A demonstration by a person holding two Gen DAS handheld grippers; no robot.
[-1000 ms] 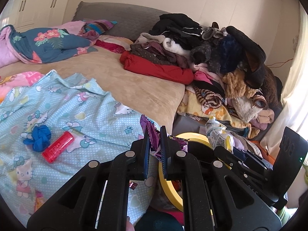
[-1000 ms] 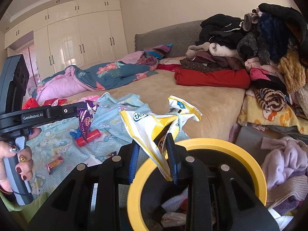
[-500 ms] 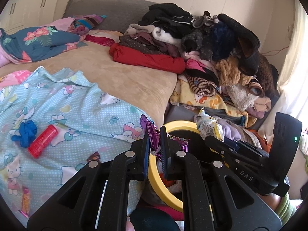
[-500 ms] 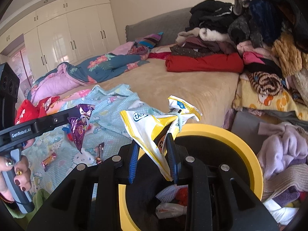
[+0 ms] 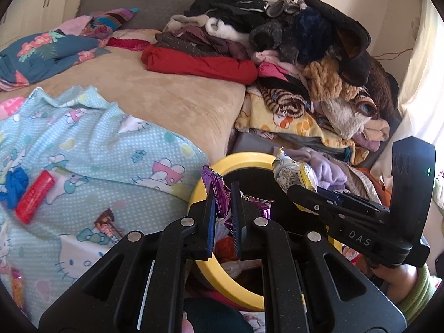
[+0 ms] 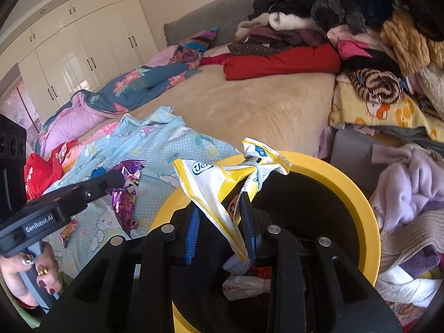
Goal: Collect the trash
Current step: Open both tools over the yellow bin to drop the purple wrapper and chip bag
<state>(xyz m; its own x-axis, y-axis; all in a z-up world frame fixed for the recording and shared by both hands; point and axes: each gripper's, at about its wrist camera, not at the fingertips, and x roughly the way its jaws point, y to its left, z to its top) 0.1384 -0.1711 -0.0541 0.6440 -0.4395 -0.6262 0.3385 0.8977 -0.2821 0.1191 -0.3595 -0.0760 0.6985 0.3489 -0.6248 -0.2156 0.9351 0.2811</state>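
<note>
We see L gripper (image 5: 223, 206) clamped on purple wrapper (image 5: 219, 194), R gripper (image 6: 219, 222) gripping yellow-white packet (image 6: 219, 186), both above yellow bin (image 6: 358, 194).

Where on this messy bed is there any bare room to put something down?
The tan bedspread is bare between the red folded cloth, the floral quilt and the blue cartoon sheet. The sheet carries a red tube and small wrappers. The clothes pile fills the right side, down to the yellow-rimmed bin.
</note>
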